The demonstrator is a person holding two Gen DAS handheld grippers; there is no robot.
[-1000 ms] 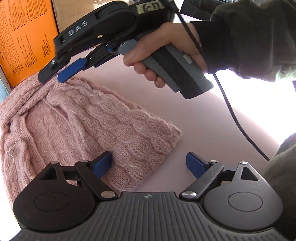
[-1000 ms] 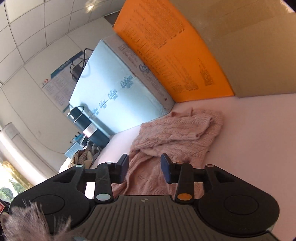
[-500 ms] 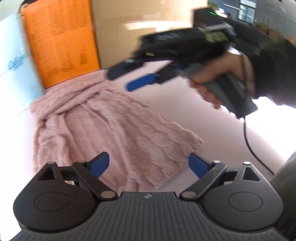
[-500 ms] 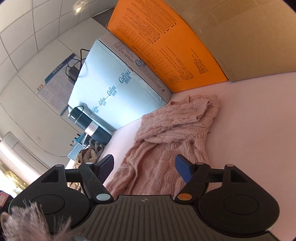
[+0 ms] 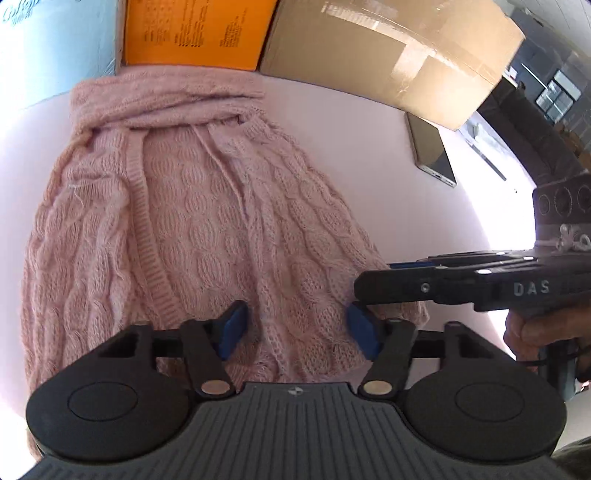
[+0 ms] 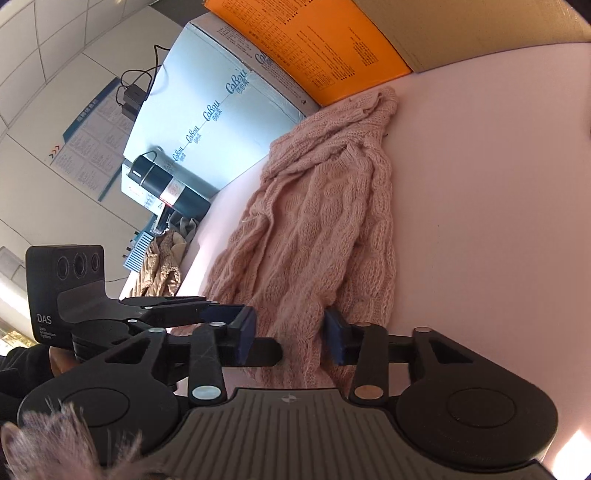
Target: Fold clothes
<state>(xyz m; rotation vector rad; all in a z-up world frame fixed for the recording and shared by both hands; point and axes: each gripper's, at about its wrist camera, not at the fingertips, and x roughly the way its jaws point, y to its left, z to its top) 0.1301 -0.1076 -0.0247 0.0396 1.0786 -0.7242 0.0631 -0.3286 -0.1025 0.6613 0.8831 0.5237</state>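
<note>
Left wrist view: the pink cable-knit sweater [image 5: 207, 221] lies flat on the pale pink table [image 5: 369, 155], its collar end against the orange box [image 5: 195, 33]. At the sweater's near hem, the left gripper [image 5: 295, 328] has knit between its blue pads; its jaws are closing, partly apart, and whether the pads already press the fabric cannot be told. The right gripper [image 5: 373, 280] reaches in at the sweater's right hem corner. Right wrist view: the right gripper [image 6: 290, 336] straddles a raised ridge of sweater [image 6: 317, 229] hem, jaws closing, narrow; a firm grip cannot be confirmed. The left gripper [image 6: 221, 310] sits just beside, left of the sweater's hem. A phone [image 5: 432, 151] lies right of the sweater, well apart.
</note>
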